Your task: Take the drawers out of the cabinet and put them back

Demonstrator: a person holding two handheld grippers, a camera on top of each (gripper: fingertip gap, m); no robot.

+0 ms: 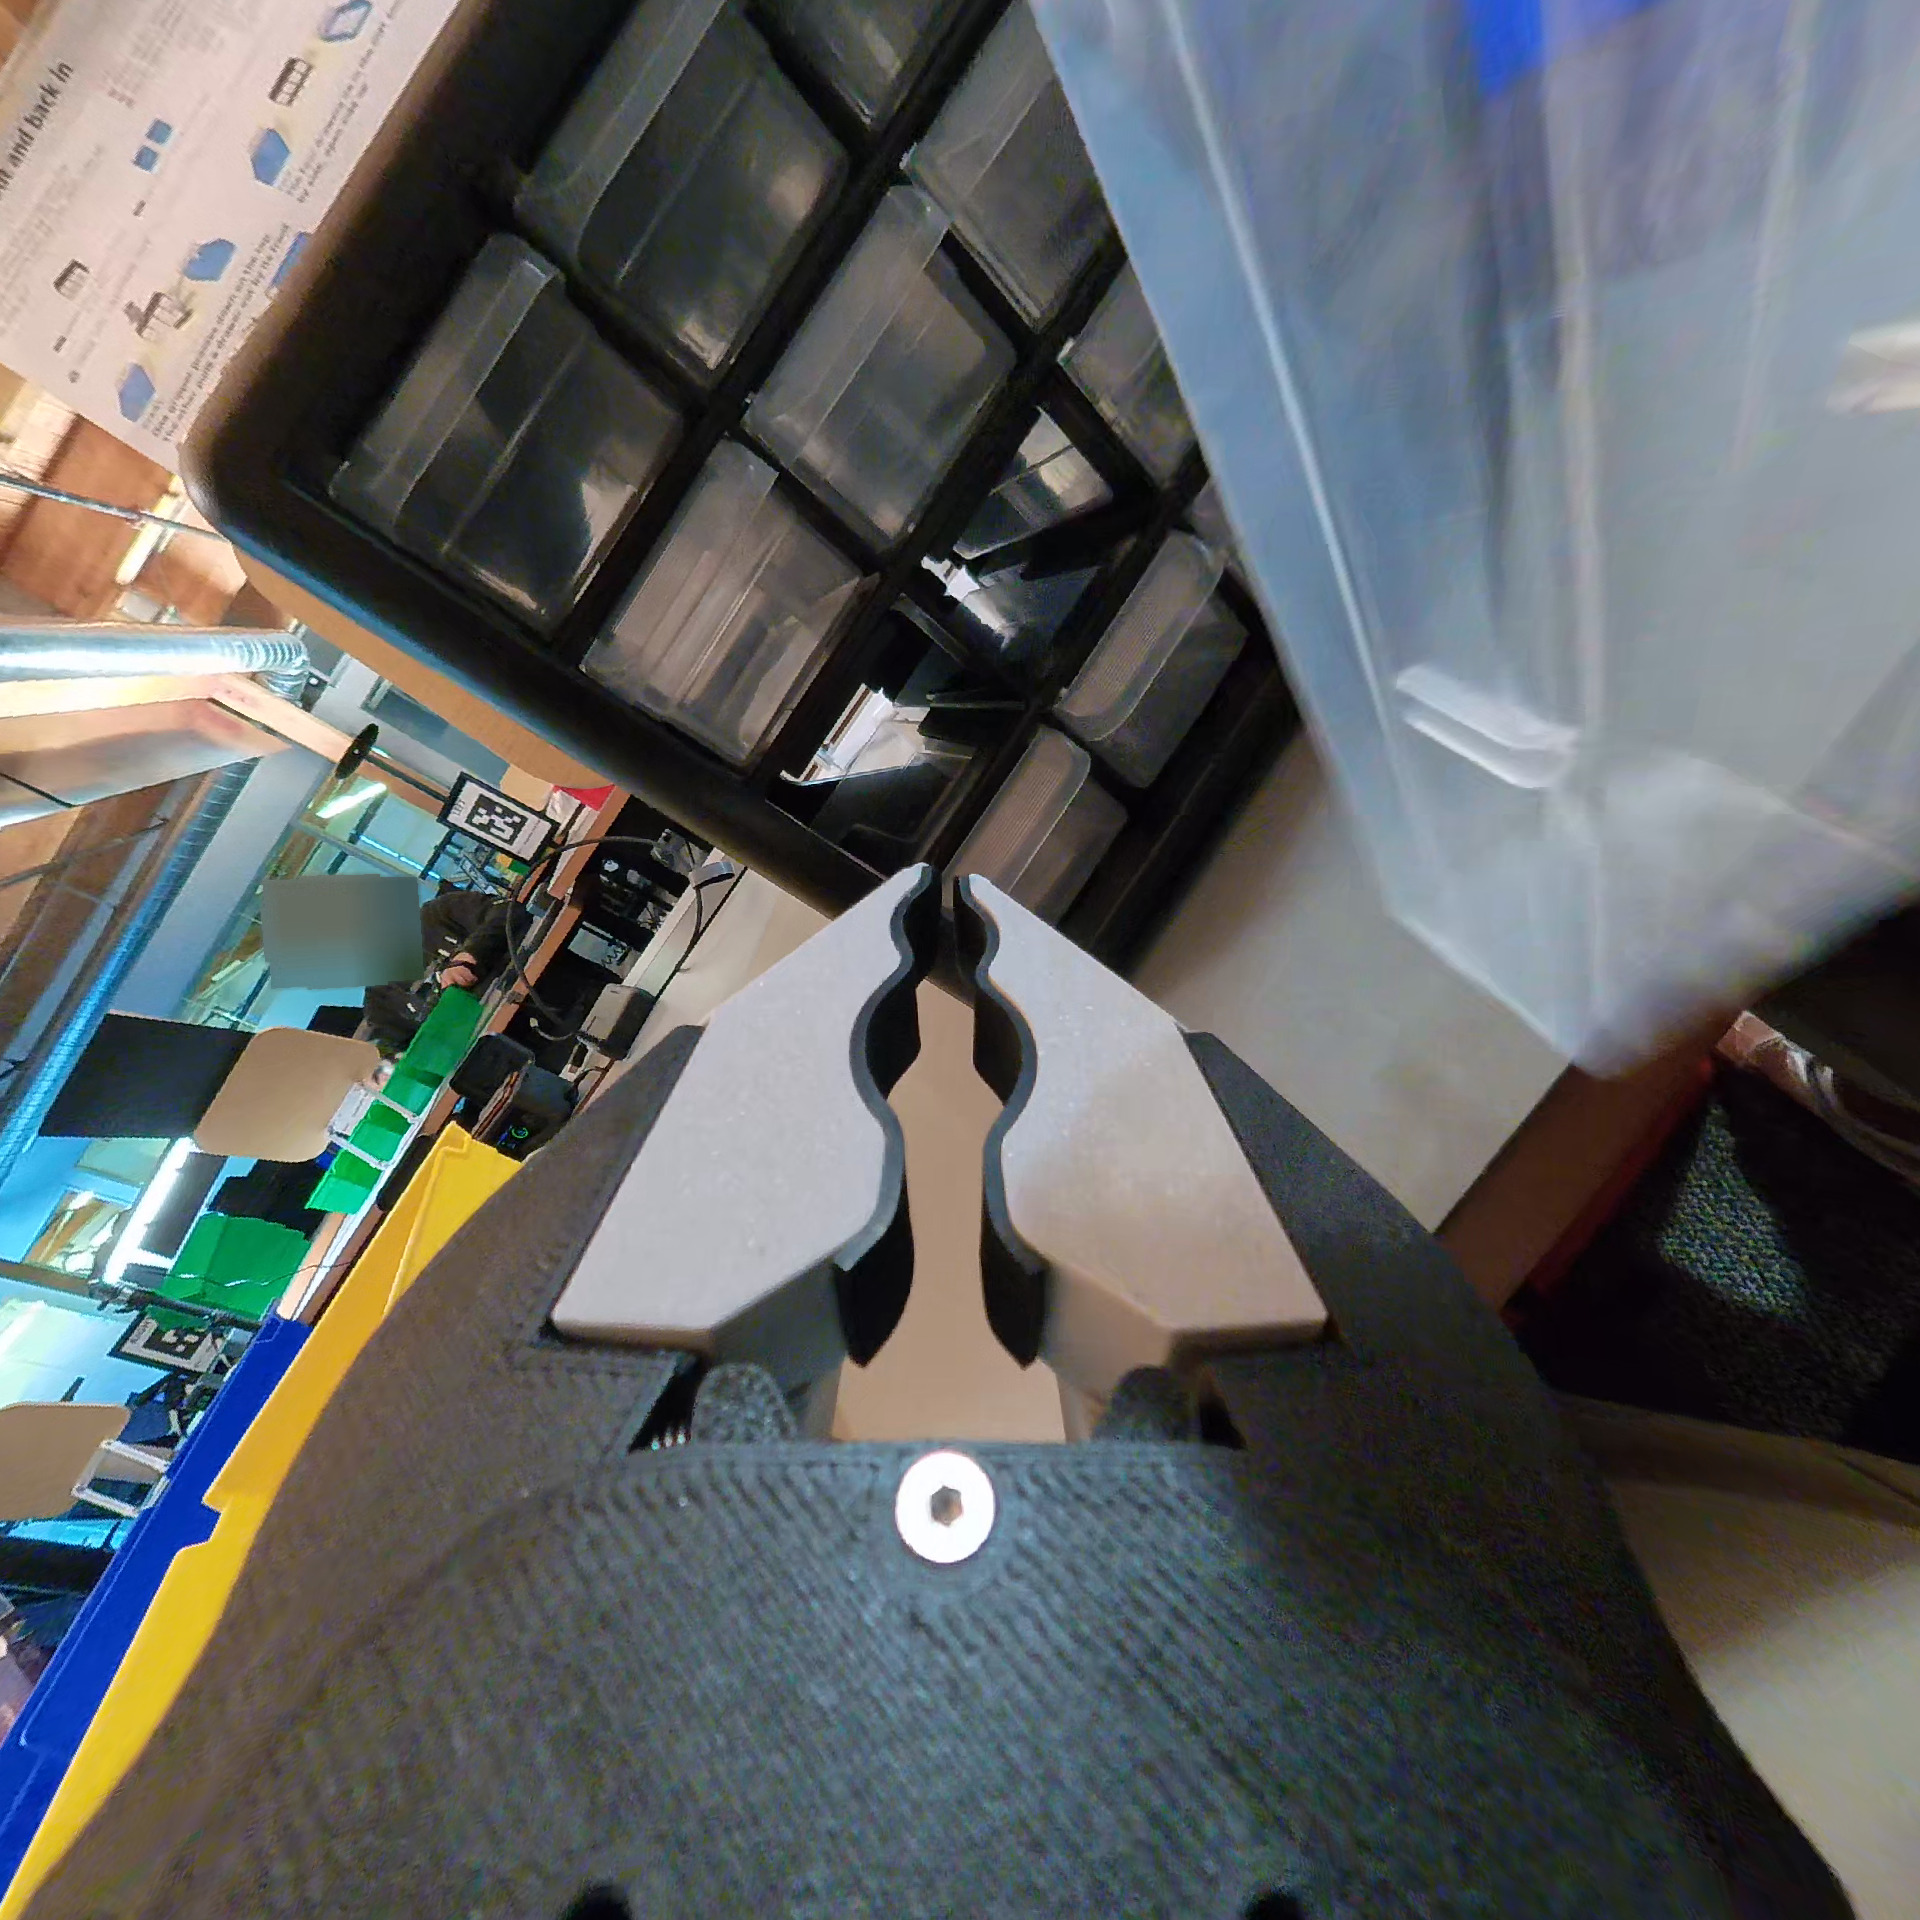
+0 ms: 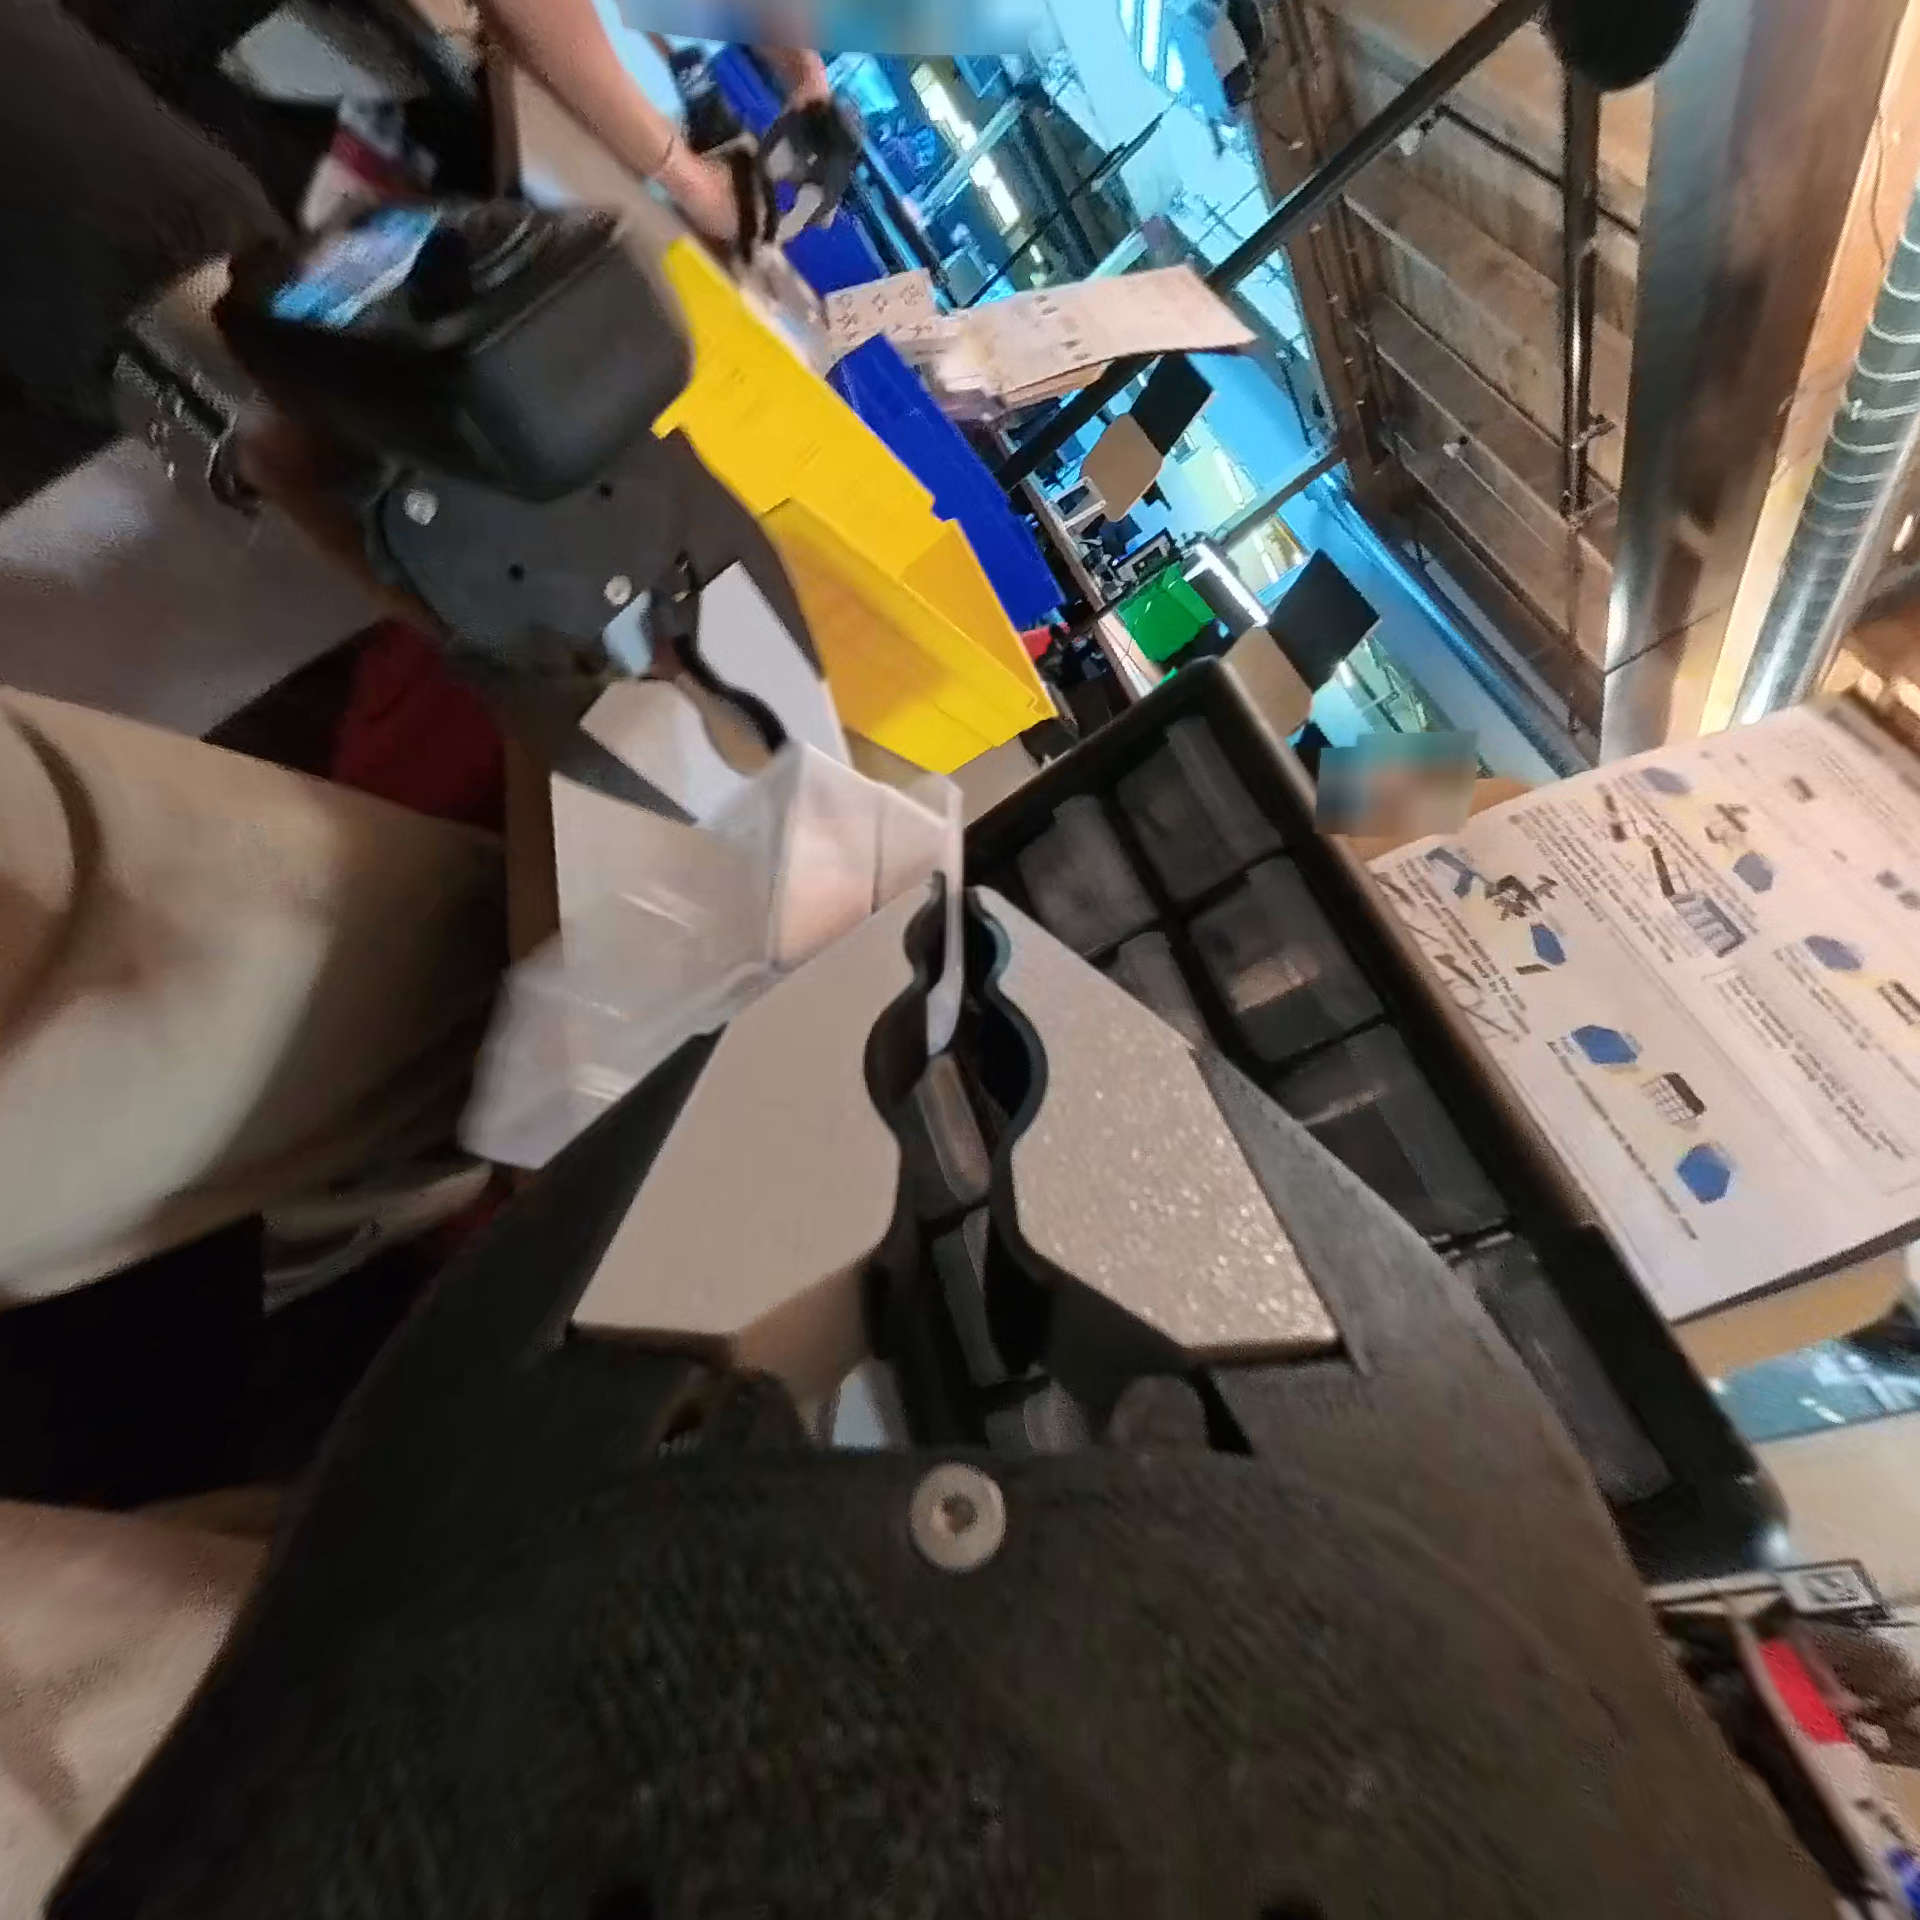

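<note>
The black cabinet (image 1: 301,436) stands tilted in the left wrist view, with several clear drawers in its slots and open slots (image 1: 997,613) near its middle. A clear plastic drawer (image 1: 1507,416) is out of the cabinet and fills the upper right, blurred. My left gripper (image 1: 948,896) is shut and empty, in front of the cabinet's lower edge. In the right wrist view my right gripper (image 2: 951,920) is shut on a thin wall of the clear drawer (image 2: 675,935), just left of the cabinet (image 2: 1299,790). The left gripper (image 2: 520,499) shows beyond the drawer.
A yellow bin (image 1: 343,1351) (image 2: 862,540) and a blue bin (image 1: 135,1538) (image 2: 935,436) stand beside the cabinet. A printed instruction sheet (image 1: 156,187) (image 2: 1714,987) lies behind it. The pale tabletop (image 1: 1299,987) shows below the cabinet. A beige sleeve (image 2: 208,987) is at the left.
</note>
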